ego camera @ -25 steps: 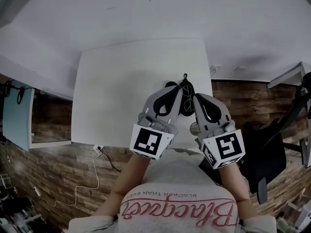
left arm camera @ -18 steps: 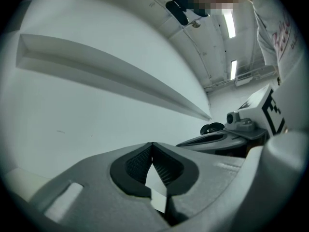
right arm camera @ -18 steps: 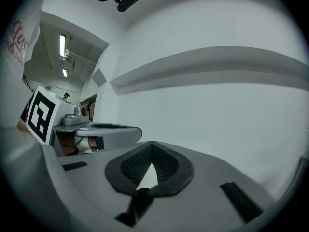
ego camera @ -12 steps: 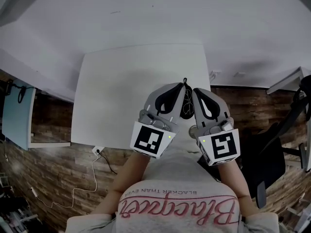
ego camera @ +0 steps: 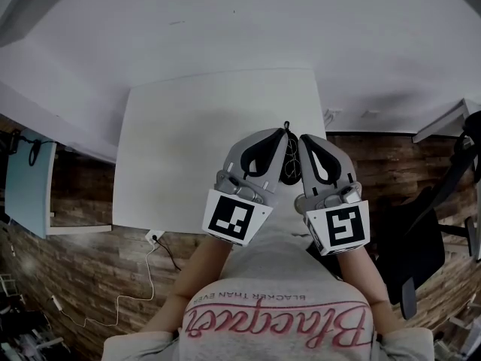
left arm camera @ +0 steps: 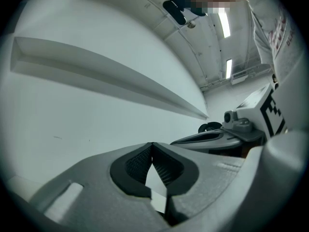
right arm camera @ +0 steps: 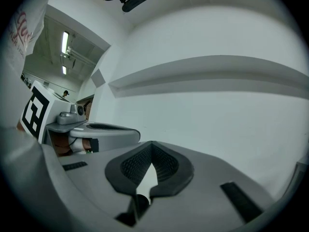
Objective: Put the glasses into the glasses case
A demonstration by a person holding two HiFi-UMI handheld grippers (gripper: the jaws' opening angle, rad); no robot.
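Observation:
In the head view a dark object, either the glasses or their case, lies near the front right of the white table. Only a sliver of it shows between the two grippers, with a thin dark piece sticking out behind. I cannot tell glasses from case. My left gripper hovers over its left side and my right gripper over its right, tips nearly touching. Both are shut with nothing between the jaws. The left gripper view shows its shut jaw tips, the right gripper and a dark rounded shape.
The table's right edge runs close beside the right gripper, with wooden floor and a dark chair beyond it. A cable trails on the floor under the front edge. The right gripper view shows its shut tips against a white wall.
Over the last second the right gripper moved left and forward to stand close beside the left one. The dark objects between them became mostly covered. Since half a second ago almost nothing moved.

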